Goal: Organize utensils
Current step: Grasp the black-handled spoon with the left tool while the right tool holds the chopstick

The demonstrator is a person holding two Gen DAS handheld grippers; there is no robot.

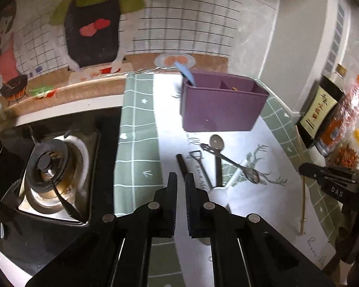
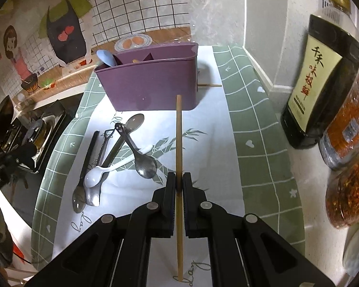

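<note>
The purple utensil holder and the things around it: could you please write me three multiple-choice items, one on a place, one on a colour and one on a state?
1. Where does the light blue spoon stand?
A. In the left end compartment of the purple utensil holder
B. On the gas burner
C. Beside the bottles

2. What colour is the plastic spoon lying among the metal spoons?
A. Red
B. White
C. Green

3. What does the right gripper hold?
A. Nothing
B. A metal spoon
C. A bamboo chopstick

Answers:
1 A: its bowl sticks up out of the holder's left end.
2 B: it is plainly white against the grey metal spoons.
3 C: the right wrist view shows the jaws shut on the thin tan stick, which runs on past them toward the holder.
</note>
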